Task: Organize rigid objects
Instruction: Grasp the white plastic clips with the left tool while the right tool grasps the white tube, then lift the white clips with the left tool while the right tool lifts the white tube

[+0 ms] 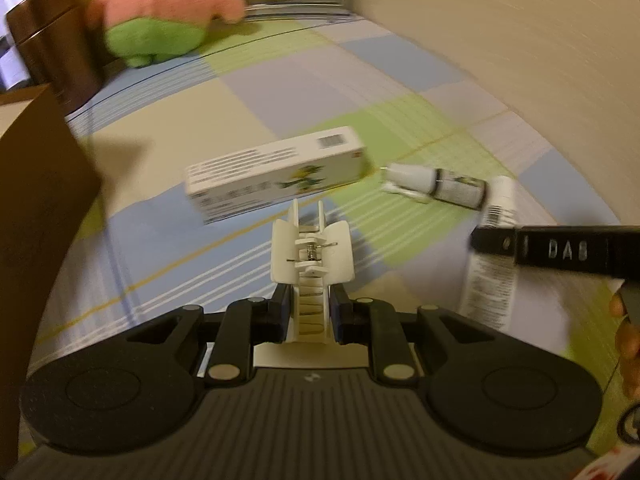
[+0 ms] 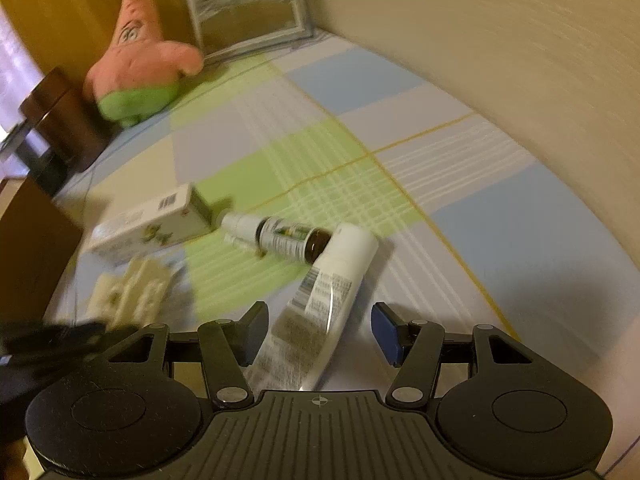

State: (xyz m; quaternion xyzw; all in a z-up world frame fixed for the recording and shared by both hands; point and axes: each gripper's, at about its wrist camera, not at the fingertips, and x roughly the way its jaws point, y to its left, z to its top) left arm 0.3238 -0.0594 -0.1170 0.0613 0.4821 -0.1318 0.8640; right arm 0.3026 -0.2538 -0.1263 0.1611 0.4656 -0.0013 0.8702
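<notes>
My left gripper (image 1: 311, 312) is shut on a cream hair claw clip (image 1: 312, 256), held above the checked cloth; the clip also shows in the right wrist view (image 2: 132, 294). A white carton (image 1: 276, 174) lies ahead of it, also in the right wrist view (image 2: 148, 226). A small dark spray bottle (image 1: 438, 184) lies to the right, also seen from the right wrist (image 2: 280, 236). A white tube (image 2: 324, 304) lies between the open fingers of my right gripper (image 2: 320, 336), whose finger (image 1: 560, 250) crosses the tube (image 1: 494, 264) in the left wrist view.
A pink and green plush star (image 2: 138, 68) sits at the back left beside a dark wooden box (image 2: 60, 120). A framed mirror (image 2: 250, 8) leans at the back. A cream wall (image 2: 500, 60) runs along the right. A brown board (image 1: 36, 208) stands left.
</notes>
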